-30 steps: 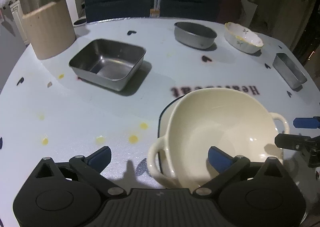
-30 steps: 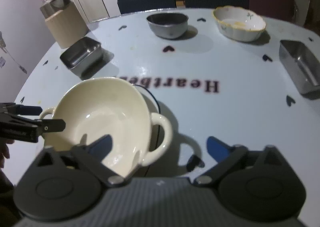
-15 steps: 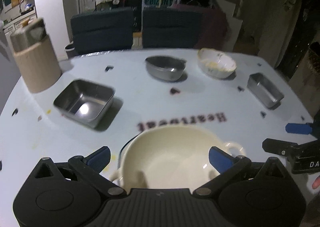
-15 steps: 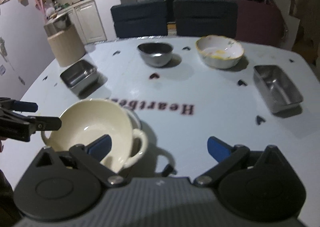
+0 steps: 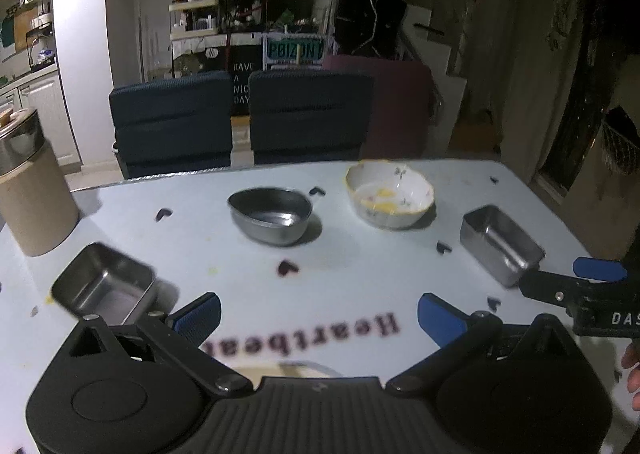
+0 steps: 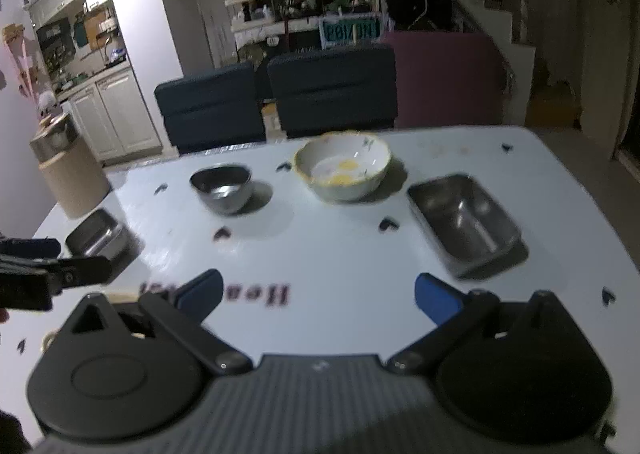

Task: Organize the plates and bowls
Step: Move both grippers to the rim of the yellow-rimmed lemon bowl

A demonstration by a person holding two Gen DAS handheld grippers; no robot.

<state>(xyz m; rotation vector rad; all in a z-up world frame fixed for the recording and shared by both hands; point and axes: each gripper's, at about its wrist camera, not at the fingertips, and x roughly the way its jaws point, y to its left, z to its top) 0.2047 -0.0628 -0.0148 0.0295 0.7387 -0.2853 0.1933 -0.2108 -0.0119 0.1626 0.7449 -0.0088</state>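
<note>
My left gripper (image 5: 318, 318) is open and empty above the near part of the white table (image 5: 360, 266). Only a sliver of the cream two-handled bowl (image 5: 288, 368) shows under its body. Beyond it stand a round steel bowl (image 5: 272, 220), a floral ceramic bowl (image 5: 390, 196) with yellow residue, a steel loaf tin (image 5: 500, 250) and a square steel tray (image 5: 104, 286). My right gripper (image 6: 319, 297) is also open and empty, facing the steel bowl (image 6: 222, 190), floral bowl (image 6: 342, 166) and loaf tin (image 6: 464, 222). The cream bowl's rim (image 6: 120, 296) peeks out at its left.
A tall beige canister (image 5: 32, 198) with a steel lid stands at the table's left edge. Dark chairs (image 5: 240, 118) line the far side. Each gripper shows in the other's view: the right gripper (image 5: 552, 278) at the right, the left gripper (image 6: 80, 256) at the left.
Both grippers have pulled back and tilted up from the cream bowl, which has dropped almost out of both views. The far dishes now sit in the middle of the frames.
</note>
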